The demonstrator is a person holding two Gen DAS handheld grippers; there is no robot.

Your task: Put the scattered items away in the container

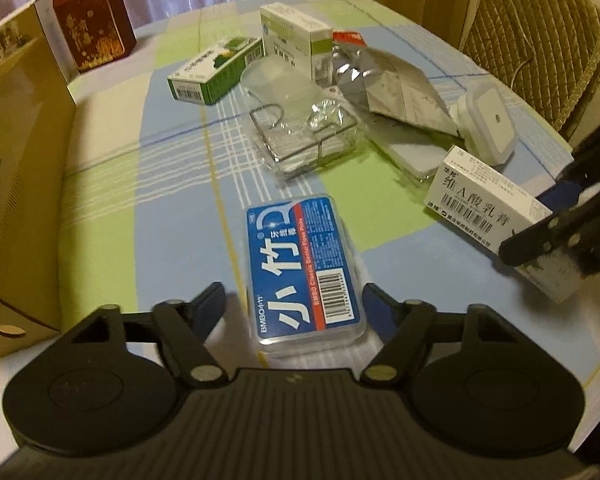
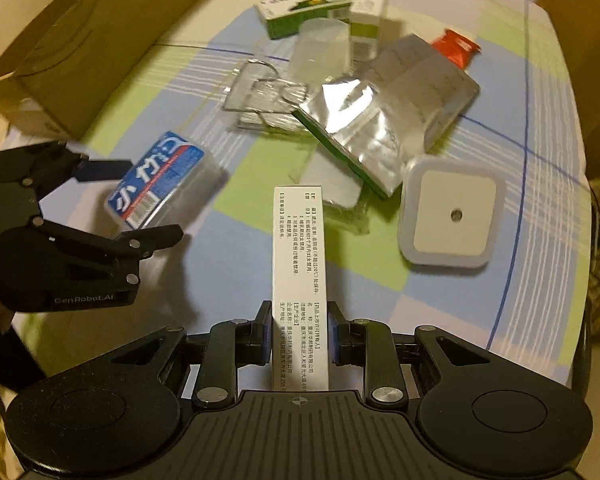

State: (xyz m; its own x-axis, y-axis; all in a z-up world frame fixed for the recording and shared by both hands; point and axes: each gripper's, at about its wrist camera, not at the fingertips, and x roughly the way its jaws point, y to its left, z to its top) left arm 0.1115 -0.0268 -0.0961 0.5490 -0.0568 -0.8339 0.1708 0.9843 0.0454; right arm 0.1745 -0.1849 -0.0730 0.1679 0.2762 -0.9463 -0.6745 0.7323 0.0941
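The right gripper (image 2: pixel 299 330) is clenched on a white ointment carton (image 2: pixel 299 280) printed 维A酸乳膏. The left gripper (image 1: pixel 296 304) stands spread around a clear "BMBO Classic Dental Floss Picks" case (image 1: pixel 302 270) on the checked tablecloth (image 1: pixel 172 208). The cardboard box (image 1: pixel 20 160) stands at the left.

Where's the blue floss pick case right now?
The blue floss pick case lies on the checked tablecloth between the open left gripper's fingers, not yet clamped, with the cardboard box to its left.
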